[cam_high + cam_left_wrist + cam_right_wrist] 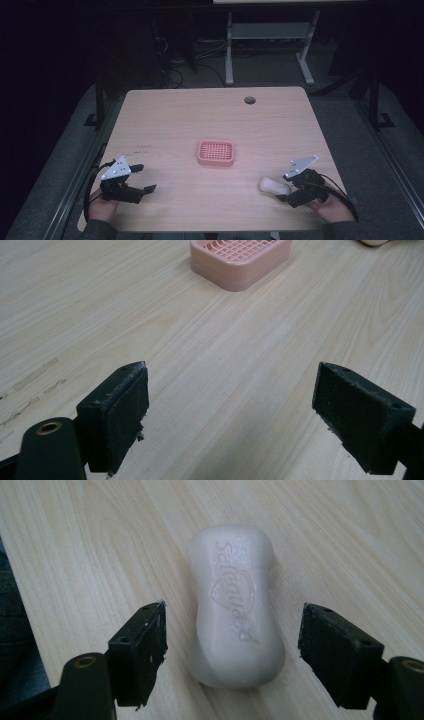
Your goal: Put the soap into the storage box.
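While the white, waisted bar of soap [235, 605] lies flat on the pale wooden table [175, 115], it is framed by the right gripper [232, 647], whose two black jaws are held wide apart, one on each side of the bar's near end. No contact between the jaw pads and the soap is seen in the right gripper view; a strip of bare wood is visible on both sides. An embossed brand name and a shield-like emblem are shown on the bar's upper face, running along its length away from the gripper.

From the high view, the soap [273, 186] is found near the table's front right corner, just in front of the right gripper [286, 192], which is held in the person's right hand [332, 207] at the front edge. The left gripper [142, 179] is held well apart from it, near the front left corner, in the person's left hand [102, 207]. Its jaws are likewise spread wide, and nothing is held between them; only bare wood grain is seen in the gap in the left gripper view.

A pink rectangular plastic soap dish with a grid top [216, 152] is placed near the middle of the table, between the two grippers and farther from the person. It is seen ahead of the left gripper [230, 415], with its grid empty. A small round dark hole [249, 100] is set in the tabletop near the far edge.
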`<state>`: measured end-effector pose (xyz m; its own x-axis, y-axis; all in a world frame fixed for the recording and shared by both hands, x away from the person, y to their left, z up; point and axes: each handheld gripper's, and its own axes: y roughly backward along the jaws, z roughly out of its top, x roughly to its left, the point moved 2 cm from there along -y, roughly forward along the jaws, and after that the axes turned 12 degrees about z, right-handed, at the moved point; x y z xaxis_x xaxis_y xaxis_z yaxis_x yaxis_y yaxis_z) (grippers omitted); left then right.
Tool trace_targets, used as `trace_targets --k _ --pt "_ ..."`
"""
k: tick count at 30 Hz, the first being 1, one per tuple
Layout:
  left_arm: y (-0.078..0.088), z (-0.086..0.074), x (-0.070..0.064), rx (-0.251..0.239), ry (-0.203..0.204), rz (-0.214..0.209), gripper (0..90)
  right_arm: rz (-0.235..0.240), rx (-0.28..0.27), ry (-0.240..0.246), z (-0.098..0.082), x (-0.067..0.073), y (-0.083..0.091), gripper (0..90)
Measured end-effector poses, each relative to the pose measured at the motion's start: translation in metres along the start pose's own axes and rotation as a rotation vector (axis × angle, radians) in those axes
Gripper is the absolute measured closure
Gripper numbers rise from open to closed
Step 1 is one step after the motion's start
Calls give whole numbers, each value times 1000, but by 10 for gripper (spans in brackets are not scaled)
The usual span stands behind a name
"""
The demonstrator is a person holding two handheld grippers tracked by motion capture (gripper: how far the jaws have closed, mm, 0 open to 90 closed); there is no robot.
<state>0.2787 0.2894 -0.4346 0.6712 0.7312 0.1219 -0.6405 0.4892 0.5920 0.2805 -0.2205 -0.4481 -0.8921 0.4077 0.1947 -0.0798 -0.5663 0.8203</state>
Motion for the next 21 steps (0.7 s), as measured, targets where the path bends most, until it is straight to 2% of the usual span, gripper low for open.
trace_targets --k 8,14,17,21 --pt "0 0 0 1 -8 4 148 4 24 41 9 -3 -11 290" --pt "0 0 1 6 -13 9 148 3 50 42 11 -6 -17 327" --pt "0 0 1 6 -11 11 148 17 42 45 12 -6 -21 389" --pt "0 0 1 7 -21 14 148 7 67 49 13 -8 -26 443"
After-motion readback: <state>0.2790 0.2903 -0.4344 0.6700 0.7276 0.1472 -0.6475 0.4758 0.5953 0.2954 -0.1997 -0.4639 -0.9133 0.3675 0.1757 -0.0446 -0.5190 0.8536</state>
